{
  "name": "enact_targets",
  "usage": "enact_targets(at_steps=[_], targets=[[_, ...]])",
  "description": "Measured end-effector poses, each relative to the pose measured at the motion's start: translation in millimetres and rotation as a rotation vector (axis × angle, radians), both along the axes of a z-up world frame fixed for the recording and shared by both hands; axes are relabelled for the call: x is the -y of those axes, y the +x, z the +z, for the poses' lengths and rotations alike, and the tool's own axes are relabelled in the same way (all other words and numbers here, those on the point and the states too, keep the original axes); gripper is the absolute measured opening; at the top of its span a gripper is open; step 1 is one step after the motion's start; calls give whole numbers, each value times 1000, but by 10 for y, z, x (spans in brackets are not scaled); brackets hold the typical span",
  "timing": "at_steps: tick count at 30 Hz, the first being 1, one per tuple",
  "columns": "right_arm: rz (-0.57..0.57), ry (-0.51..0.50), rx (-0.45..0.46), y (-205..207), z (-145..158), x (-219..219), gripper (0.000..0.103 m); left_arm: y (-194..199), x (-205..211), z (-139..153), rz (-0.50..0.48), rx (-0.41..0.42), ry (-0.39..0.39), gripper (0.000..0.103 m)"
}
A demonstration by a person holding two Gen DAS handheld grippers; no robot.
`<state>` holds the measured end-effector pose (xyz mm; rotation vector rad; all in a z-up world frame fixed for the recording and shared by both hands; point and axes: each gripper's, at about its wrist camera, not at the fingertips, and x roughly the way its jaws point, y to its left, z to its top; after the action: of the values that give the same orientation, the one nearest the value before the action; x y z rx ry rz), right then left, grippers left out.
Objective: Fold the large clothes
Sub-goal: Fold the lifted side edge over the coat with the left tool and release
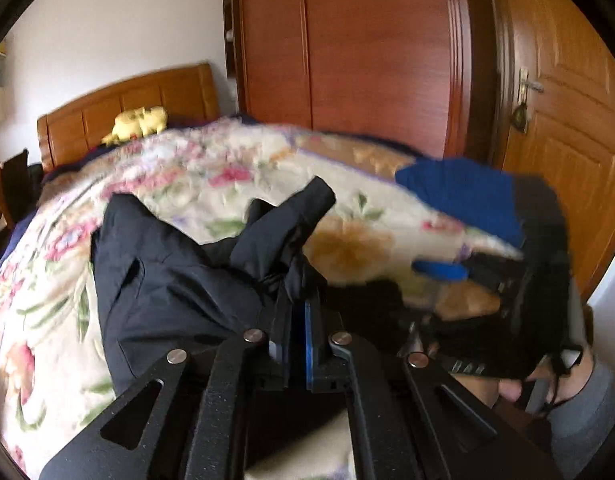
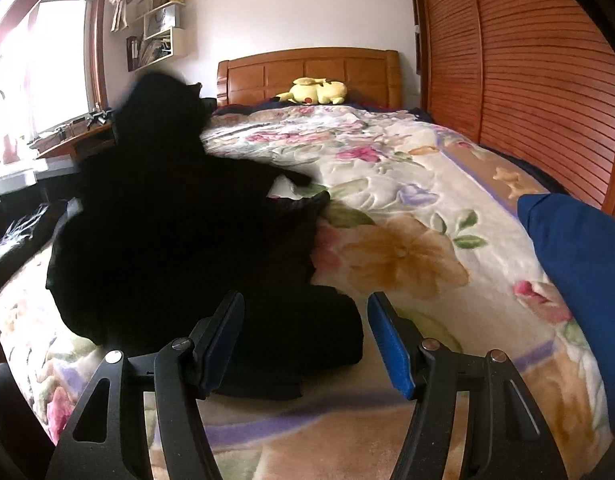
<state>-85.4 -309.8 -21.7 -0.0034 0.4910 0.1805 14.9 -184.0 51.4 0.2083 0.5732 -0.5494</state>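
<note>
- Beneath both grippers spreads the floral quilt of the bed, running ahead to a wooden headboard where a yellow plush toy lies.
- Left of and ahead of the right gripper the black garment lies heaped on the quilt, one part lifted up toward the window side; in this view it reads as a flat black mass, folds and seams lost.
- From the left wrist view the same garment shows creases and a slit-like opening, with a bunched, twisted end rising just ahead of the fingertips.
- Left gripper: fingers pressed together, pinching that bunched black cloth.
- Right gripper: fingers spread wide, nothing between them, hovering just above the garment's near edge.
- Off to the right of both grippers sits a blue cloth, cut off by the frame edge.
- The left view is motion-blurred; the right gripper appears there only as a smear.
</note>
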Motion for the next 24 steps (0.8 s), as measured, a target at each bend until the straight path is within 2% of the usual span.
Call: enact_targets(at_steps=[5, 7, 9, 10, 11, 12, 17, 24], targets=[[-1, 7, 5, 97, -60, 28, 66, -119, -185, 31, 36, 9, -27, 11], [-2, 11, 13, 102, -44, 20, 66, -168, -275, 59, 43, 12, -33, 20], [-4, 14, 26, 115, -21, 10, 66, -231, -353, 88, 32, 26, -50, 46], [-3, 15, 32, 126, -20, 6, 66, -274, -400, 104, 35, 31, -52, 52], [-3, 14, 39, 125, -5, -1, 66, -317, -440, 116, 36, 39, -52, 65], [-3, 14, 46, 127, 12, -13, 66, -373, -487, 135, 37, 54, -54, 73], [-7, 29, 83, 140, 94, -14, 66, -429, -681, 151, 59, 48, -77, 76], [30, 41, 112, 174, 132, -95, 66, -607, -966, 131, 132, 110, -48, 76]])
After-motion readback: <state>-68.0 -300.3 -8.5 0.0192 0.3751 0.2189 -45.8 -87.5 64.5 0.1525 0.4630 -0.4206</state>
